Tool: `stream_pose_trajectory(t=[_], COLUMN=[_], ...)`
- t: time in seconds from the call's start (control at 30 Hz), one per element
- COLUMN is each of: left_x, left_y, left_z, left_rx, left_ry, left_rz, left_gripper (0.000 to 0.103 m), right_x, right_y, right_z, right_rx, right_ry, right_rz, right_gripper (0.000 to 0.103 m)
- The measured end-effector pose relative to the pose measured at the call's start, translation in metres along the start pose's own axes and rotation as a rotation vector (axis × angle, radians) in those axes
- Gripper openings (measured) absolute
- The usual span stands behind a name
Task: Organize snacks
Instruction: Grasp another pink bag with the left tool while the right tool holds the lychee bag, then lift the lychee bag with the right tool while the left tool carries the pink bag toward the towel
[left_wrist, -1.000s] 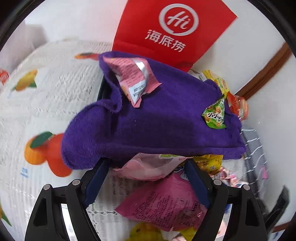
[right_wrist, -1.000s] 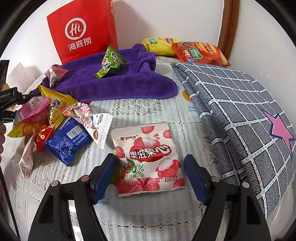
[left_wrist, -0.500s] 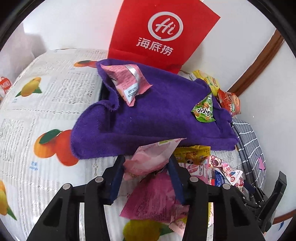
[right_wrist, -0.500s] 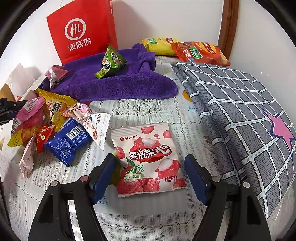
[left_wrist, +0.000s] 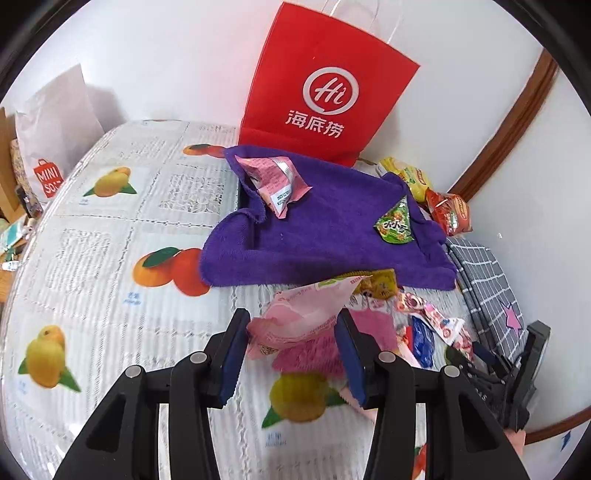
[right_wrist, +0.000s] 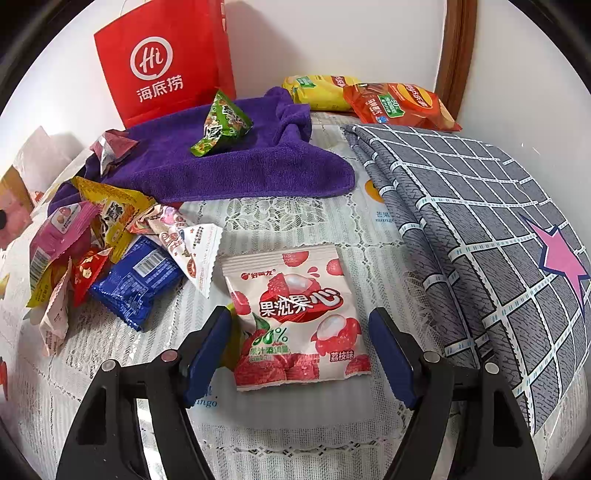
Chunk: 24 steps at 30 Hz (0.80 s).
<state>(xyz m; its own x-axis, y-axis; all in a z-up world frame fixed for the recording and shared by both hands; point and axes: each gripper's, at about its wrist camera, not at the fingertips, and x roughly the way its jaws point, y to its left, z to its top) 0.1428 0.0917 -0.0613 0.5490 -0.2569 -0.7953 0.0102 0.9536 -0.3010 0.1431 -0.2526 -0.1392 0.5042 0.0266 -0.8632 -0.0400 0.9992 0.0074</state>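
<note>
The left claw (left_wrist: 291, 341) grips a pale pink crinkled snack packet (left_wrist: 303, 314) between its blue pads, lifted above the table (left_wrist: 110, 206), which wears a white lace cloth printed with oranges and lemons. Just under and beyond it lies a heap of small wrapped snacks (left_wrist: 399, 314): a magenta pouch, a yellow one, a blue one and a long white wrapper with cartoon print. Farther off, a purple plush towel (left_wrist: 314, 240) carries a pink foil packet (left_wrist: 273, 181) and a green triangular packet (left_wrist: 395, 223). Behind the towel stands a red paper carrier bag with a white logo (left_wrist: 325, 88).

The right claw (right_wrist: 299, 350) stands wide open, its jaws either side of a white lychee-candy bag with red fruit print (right_wrist: 295, 317) lying flat on the lace; neither pad clearly touches it. To its left sits the same snack heap, with a blue wrapped bar (right_wrist: 136, 280) nearest. To the right lies a folded grey checked cloth with a pink star (right_wrist: 480, 229). At the far wall rest a yellow snack bag (right_wrist: 317, 92) and an orange snack bag (right_wrist: 395, 103), side by side.
</note>
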Motion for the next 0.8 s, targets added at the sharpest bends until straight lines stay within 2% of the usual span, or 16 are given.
stream_pose_trajectory(t=[0.07, 0.1, 0.37, 0.43, 0.47, 0.6, 0.67, 0.73, 0.8], left_x=[-0.009, -0.014, -0.039, -0.045, -0.048, -0.052, -0.053, -0.051, -0.049], left_y=[-0.002, -0.003, -0.012, -0.015, -0.016, -0.019, -0.019, -0.019, -0.018], left_z=[-0.005, -0.007, -0.014, -0.016, -0.016, -0.014, -0.013, -0.011, -0.010], left_rx=[0.010, 0.015, 0.056, 0.066, 0.072, 0.081, 0.078, 0.081, 0.080], left_ry=[-0.008, -0.011, -0.037, -0.046, -0.051, -0.060, -0.060, -0.060, -0.055], left_rz=[0.003, 0.004, -0.015, -0.024, -0.024, -0.032, -0.037, -0.039, -0.038], left_gripper=[0.045, 0.045, 0.045, 0.045, 0.045, 0.045, 0.045, 0.045, 0.045], right_x=[-0.004, -0.006, -0.040, -0.051, -0.054, -0.051, -0.042, -0.037, -0.036], right_y=[0.002, 0.003, 0.010, 0.010, 0.009, 0.009, 0.010, 0.007, 0.004], right_z=[-0.002, -0.004, -0.012, -0.008, -0.006, -0.003, -0.006, -0.010, -0.012], right_rx=[-0.009, -0.011, 0.008, 0.016, 0.027, 0.010, -0.015, 0.004, 0.021], right_ry=[-0.003, -0.005, -0.039, -0.048, -0.035, -0.002, 0.022, 0.027, 0.003], right_rz=[-0.003, -0.005, -0.007, 0.017, 0.031, 0.027, -0.013, 0.001, 0.027], right_gripper=[0.071, 0.064, 0.062, 0.016, 0.013, 0.016, 0.029, 0.055, 0.063])
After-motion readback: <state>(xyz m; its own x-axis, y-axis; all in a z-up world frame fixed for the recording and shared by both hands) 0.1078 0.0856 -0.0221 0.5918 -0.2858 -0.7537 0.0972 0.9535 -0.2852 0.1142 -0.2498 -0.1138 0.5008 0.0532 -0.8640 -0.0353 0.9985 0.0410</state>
